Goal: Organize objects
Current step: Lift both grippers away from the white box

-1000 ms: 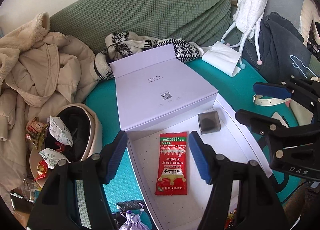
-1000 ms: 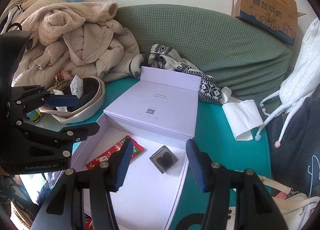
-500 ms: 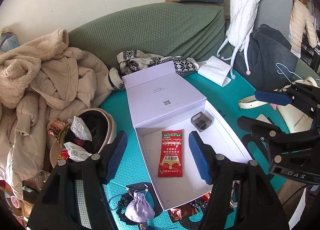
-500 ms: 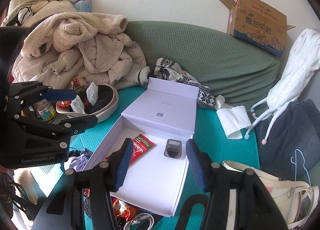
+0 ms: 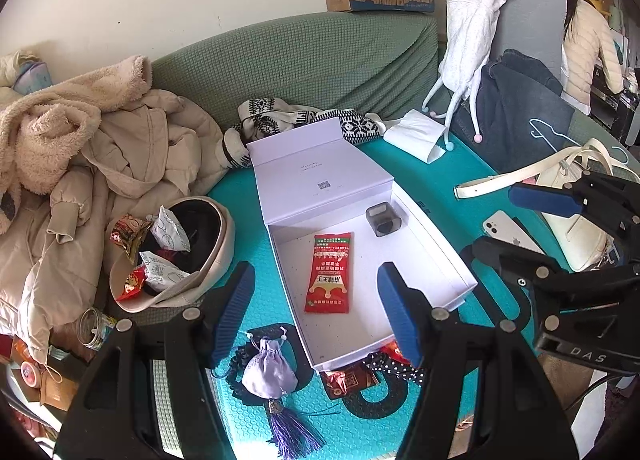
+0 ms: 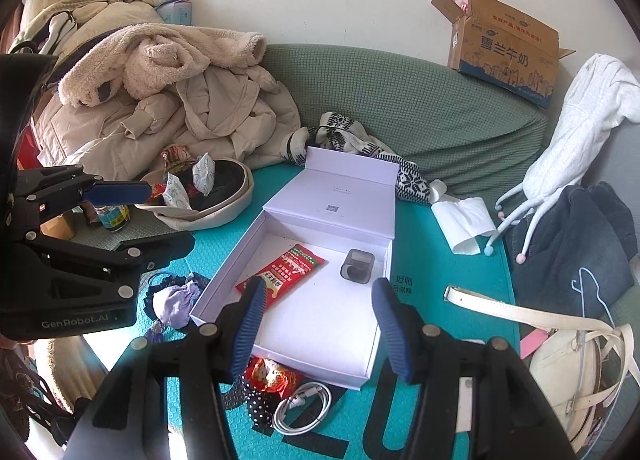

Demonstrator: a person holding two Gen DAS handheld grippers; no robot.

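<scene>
An open white box (image 5: 452,260) (image 6: 372,344) lies on the teal mat, lid folded back. Inside lie a red snack packet (image 5: 330,272) (image 6: 284,272) and a small dark grey case (image 5: 383,218) (image 6: 357,265). My left gripper (image 5: 316,312) is open and empty, above the box's near end. My right gripper (image 6: 318,324) is open and empty, above the box's near side. A lilac pouch with tassel (image 5: 270,374) (image 6: 176,302), a red wrapper (image 6: 268,374) and a white cable (image 6: 304,406) lie on the mat by the box.
A beige hat (image 5: 218,248) holding snack packets sits left of the box. Coats (image 5: 80,164) pile on the green sofa (image 5: 320,56). A white phone (image 5: 510,230), a cream handbag (image 5: 576,220), tissue (image 5: 416,134) and a patterned scarf (image 5: 280,120) lie around.
Both grippers have pulled back and up from the box, so more of the mat and its clutter shows. The dark grey case now lies flat. Both stay open.
</scene>
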